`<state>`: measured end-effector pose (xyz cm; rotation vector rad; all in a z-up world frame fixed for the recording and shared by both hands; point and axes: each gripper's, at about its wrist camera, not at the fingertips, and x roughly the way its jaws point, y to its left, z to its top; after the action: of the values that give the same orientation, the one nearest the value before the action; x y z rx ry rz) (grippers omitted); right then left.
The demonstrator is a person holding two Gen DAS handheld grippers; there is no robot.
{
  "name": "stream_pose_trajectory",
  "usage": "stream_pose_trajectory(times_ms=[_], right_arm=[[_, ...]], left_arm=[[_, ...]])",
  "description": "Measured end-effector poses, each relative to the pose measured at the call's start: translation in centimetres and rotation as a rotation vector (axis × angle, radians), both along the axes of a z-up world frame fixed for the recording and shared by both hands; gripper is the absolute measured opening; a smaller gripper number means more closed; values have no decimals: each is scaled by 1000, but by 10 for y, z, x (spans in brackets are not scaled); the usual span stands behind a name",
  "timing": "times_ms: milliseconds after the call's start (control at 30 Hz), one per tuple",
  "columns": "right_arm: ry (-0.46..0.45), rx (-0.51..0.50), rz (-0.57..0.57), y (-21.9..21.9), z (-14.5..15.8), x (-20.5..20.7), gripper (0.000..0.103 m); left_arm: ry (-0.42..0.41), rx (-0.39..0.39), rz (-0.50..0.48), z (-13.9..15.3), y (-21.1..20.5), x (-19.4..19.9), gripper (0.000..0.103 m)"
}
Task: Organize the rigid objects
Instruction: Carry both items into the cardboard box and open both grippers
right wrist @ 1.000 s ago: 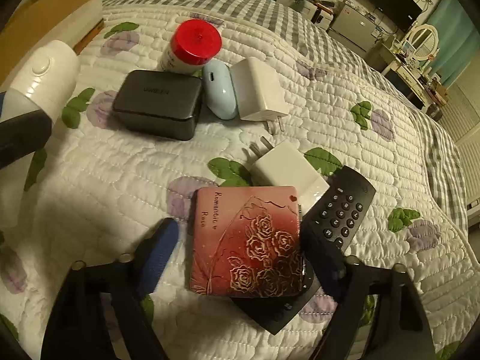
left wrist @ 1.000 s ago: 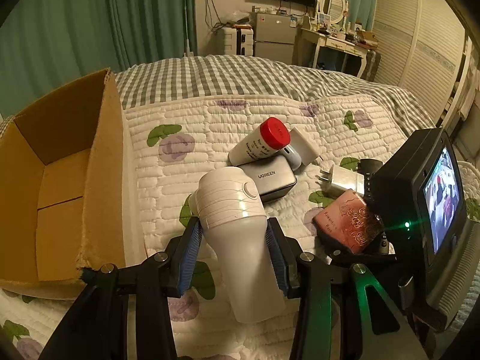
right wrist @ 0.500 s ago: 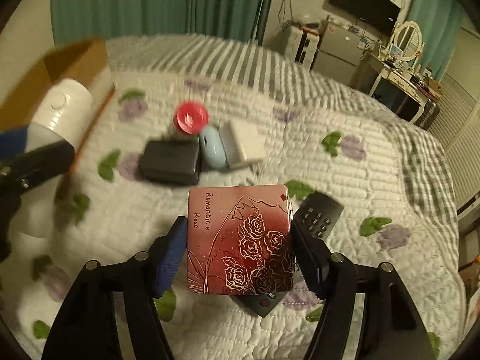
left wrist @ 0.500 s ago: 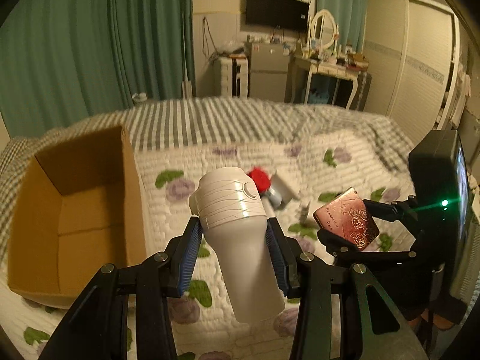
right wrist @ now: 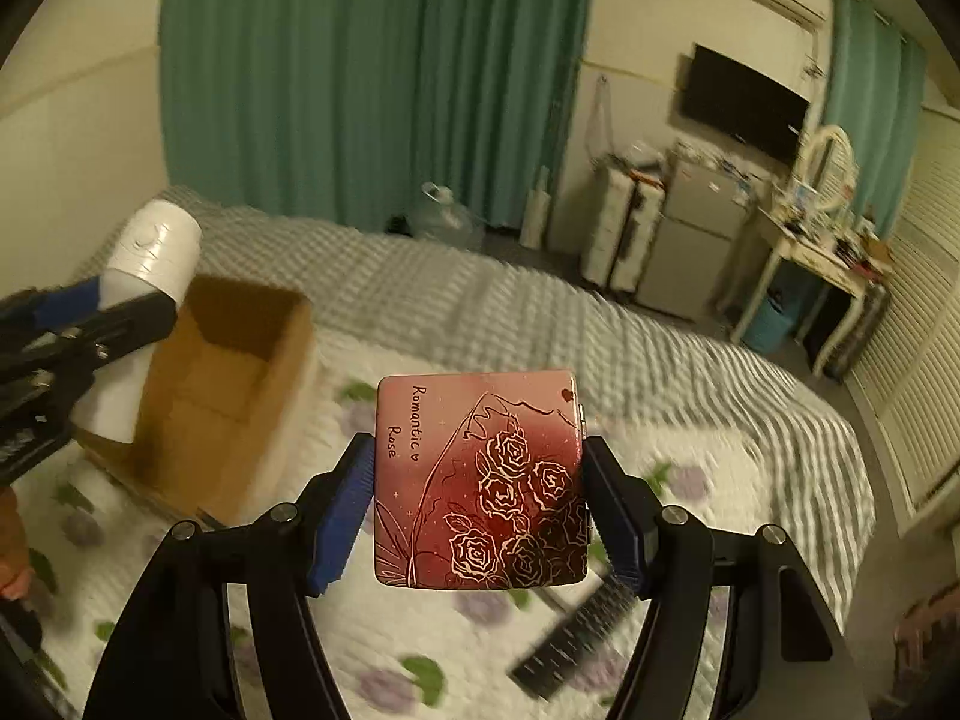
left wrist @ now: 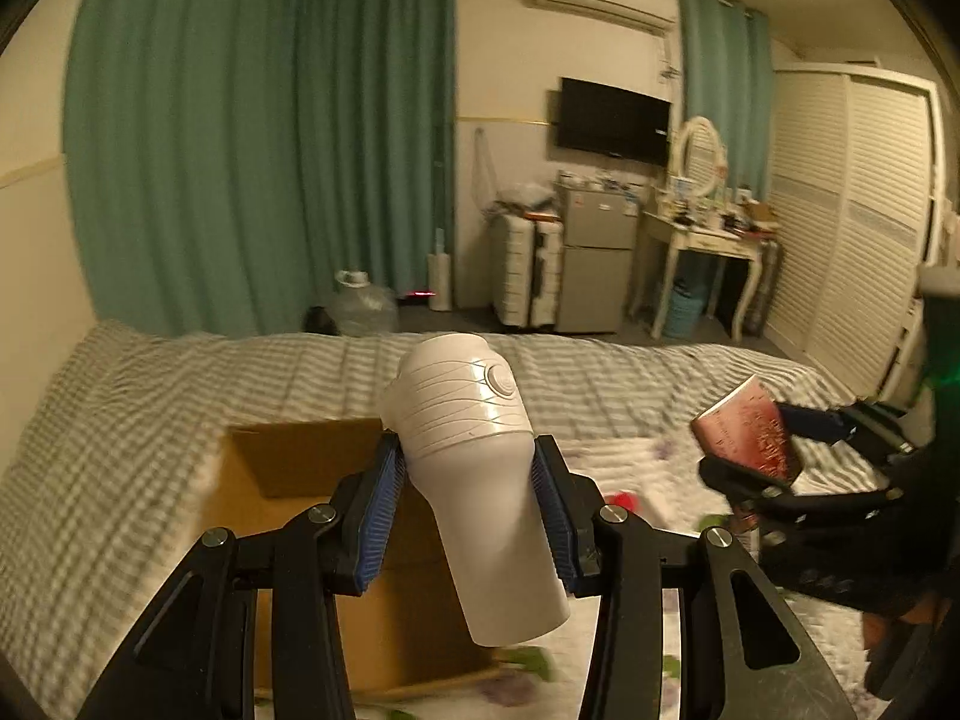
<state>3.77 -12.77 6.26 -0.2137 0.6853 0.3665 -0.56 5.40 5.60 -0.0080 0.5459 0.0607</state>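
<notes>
place: home bedroom | cues: quilted bed point(right wrist: 690, 420), vanity desk point(left wrist: 702, 240) (mirror on top), wall TV point(left wrist: 615, 120)

One cardboard box point(right wrist: 228, 372) sits on the bed. Above and beside it, two grippers are in view, the left gripper point(left wrist: 468, 516) and the right gripper point(right wrist: 480, 516), each clamped on one item: one white bottle point(left wrist: 474, 480) and one pink rose-printed case point(right wrist: 480, 480). Right of the box lie one black remote point(right wrist: 576, 636) and one red-capped item point(left wrist: 624, 501), blurred.

box point(right wrist: 228, 384) on bed point(right wrist: 660, 360) (left side), remote point(right wrist: 576, 636) right
</notes>
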Motion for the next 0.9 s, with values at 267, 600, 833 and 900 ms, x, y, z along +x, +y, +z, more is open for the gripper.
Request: stream_pose_trajectory(times_ms=[267, 600, 833, 900], right_arm=[[5, 54, 146, 91, 8, 23, 68], [107, 49, 232, 184, -41, 75, 68], [160, 58, 243, 199, -75, 89, 68], [170, 72, 245, 198, -77, 90, 68]], left_arm=[[66, 25, 82, -29, 63, 8, 44], [183, -15, 93, -90, 94, 29, 44], [221, -28, 84, -107, 99, 35, 47], [225, -19, 85, -109, 97, 34, 48]])
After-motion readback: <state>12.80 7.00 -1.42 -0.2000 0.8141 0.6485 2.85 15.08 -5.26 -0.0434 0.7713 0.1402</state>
